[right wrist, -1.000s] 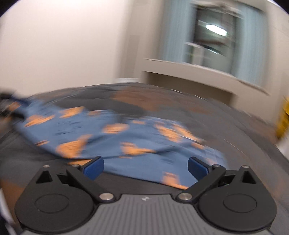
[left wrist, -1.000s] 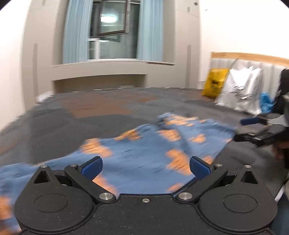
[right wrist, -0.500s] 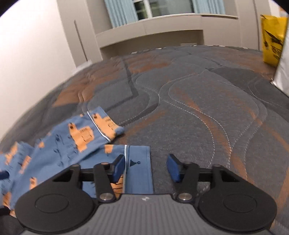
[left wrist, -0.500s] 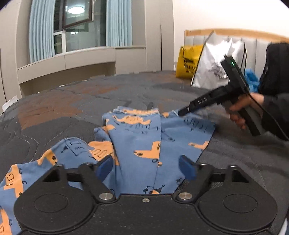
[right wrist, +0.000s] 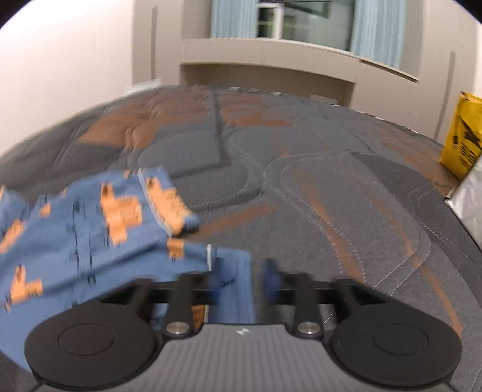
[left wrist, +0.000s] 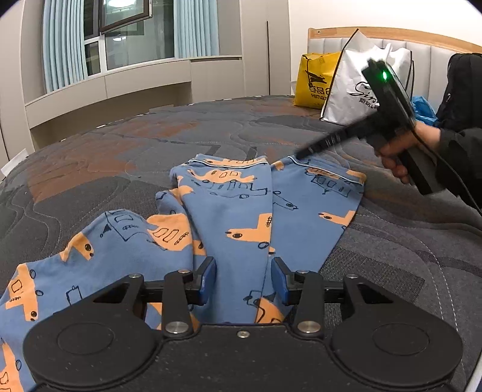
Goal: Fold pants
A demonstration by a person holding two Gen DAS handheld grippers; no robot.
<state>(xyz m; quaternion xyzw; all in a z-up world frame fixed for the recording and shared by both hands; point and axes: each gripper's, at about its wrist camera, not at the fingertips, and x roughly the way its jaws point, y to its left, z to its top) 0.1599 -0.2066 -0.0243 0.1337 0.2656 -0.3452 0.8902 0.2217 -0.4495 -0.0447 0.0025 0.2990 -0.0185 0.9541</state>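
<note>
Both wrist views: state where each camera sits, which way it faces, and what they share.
Left wrist: on the left tongs, closing over the pants, facing the headboard; the person's hand holds the right tongs at a cuff.
Right wrist: on the right tongs, opening with a cuff of the pants between them, facing the window.
Shared: pants, bedspread, yellow bag.

Ahead of left gripper (left wrist: 243, 280): pants (left wrist: 235, 217) spread across quilt (left wrist: 120, 144), bare beyond. Far right blocked by yellow bag (left wrist: 313, 81), white bag (left wrist: 349, 87). Ahead-right of right gripper (right wrist: 259, 277): open quilt.
</note>
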